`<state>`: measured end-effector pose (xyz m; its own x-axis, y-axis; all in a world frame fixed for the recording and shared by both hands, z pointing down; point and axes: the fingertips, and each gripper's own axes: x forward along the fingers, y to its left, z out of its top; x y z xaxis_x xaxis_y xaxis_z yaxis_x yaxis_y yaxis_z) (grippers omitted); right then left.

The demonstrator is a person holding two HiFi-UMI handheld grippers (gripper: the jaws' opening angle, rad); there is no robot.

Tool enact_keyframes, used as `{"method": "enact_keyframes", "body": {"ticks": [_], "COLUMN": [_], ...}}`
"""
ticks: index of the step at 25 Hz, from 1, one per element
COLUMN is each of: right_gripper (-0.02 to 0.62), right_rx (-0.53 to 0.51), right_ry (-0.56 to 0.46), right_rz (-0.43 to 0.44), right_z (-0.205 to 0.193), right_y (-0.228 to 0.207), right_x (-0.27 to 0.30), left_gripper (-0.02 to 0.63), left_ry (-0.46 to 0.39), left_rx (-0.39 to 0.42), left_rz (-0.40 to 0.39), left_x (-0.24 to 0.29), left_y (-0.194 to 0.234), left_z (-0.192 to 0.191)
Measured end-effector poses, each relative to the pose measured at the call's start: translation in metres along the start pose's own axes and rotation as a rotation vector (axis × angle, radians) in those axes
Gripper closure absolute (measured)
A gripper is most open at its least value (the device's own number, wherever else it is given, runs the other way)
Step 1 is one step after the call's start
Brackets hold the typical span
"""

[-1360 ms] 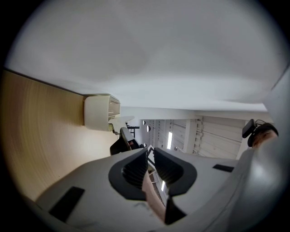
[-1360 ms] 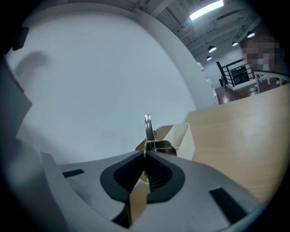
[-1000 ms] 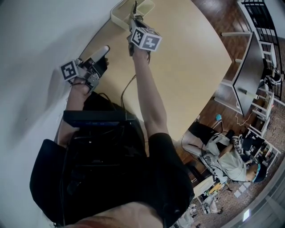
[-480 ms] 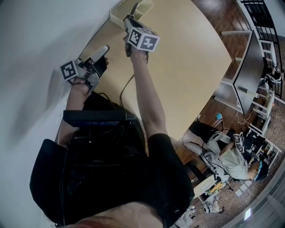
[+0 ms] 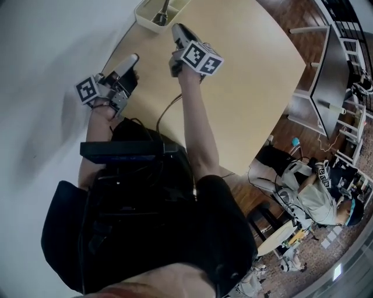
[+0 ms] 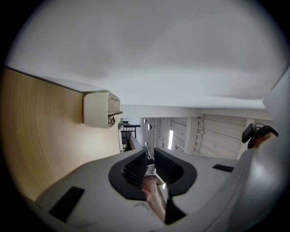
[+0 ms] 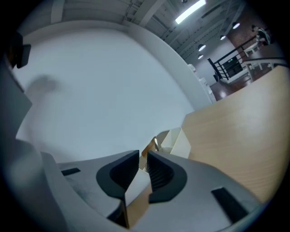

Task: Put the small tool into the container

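The left gripper (image 5: pixel 132 60) is hovering over the left edge of the counter (image 5: pixel 245 87), close to the white wall. Its jaws are standing a narrow slit apart and pressing on nothing. A pinkish shape low in that slit is too unclear to name. From this gripper the container (image 5: pixel 144 20) is lying at about 1 o'clock, well apart.

The container is sitting at the counter's far corner by the wall. The small tool (image 5: pixel 164 10) is already resting inside it. In the head view its long axis is running roughly from 1 to 7 o'clock, and in the right gripper view one end is leaning up above the rim.

The right gripper (image 5: pixel 178 29) is pointing at the container from near it, with the tool at about 11 o'clock off its tips. Its jaws are standing partly apart, and only wall and counter are showing between the pads, so it is gripping nothing. It is clearly the nearer gripper. The placing looks done, and drawing back toward 5 o'clock, clear of the rim, seems the likely next move.
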<state>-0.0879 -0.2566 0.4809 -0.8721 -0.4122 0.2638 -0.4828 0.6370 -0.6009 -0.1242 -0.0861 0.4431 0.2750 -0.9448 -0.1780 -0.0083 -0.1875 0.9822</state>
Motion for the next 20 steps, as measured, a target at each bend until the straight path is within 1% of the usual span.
{"method": "enact_keyframes", "body": {"ticks": [3,6,7,8,11,14,17,20], "right_gripper": [0.531,0.535,0.551,0.551,0.576,0.578,0.578,0.584], "right_rx": [0.073,0.180,0.216,0.246,0.306,0.342,0.356,0.363], "right_ry": [-0.075,-0.180,-0.217,-0.252,-0.339,-0.405,-0.444,-0.485], "right_rz": [-0.005,-0.005,-0.004,-0.004,0.004,0.040,0.089,0.183], "right_z": [0.013,0.028,0.032,0.036,0.052,0.066,0.070,0.068], "right_y": [-0.014,-0.033,-0.040,-0.046,-0.055,-0.059,-0.062,-0.055], "right_x": [-0.032,-0.069,-0.082,-0.094,-0.121,-0.144,-0.158,-0.153], "left_gripper": [0.572,0.572,0.572,0.572,0.572,0.572,0.572,0.572], "left_ry": [0.015,0.045,0.056,0.068,0.090,0.085,0.078,0.076], "left_rx": [0.010,0.026,0.036,0.045,0.067,0.086,0.108,0.139], "left_rz": [0.009,0.016,0.015,0.014,0.029,0.058,0.071,0.081], "left_x": [0.001,0.005,0.006,0.008,0.012,0.009,0.005,-0.001], "left_y": [-0.003,-0.007,-0.008,-0.010,-0.017,-0.017,-0.011,-0.004], "left_z": [-0.001,-0.004,-0.006,-0.007,-0.007,-0.013,-0.024,-0.029]}}
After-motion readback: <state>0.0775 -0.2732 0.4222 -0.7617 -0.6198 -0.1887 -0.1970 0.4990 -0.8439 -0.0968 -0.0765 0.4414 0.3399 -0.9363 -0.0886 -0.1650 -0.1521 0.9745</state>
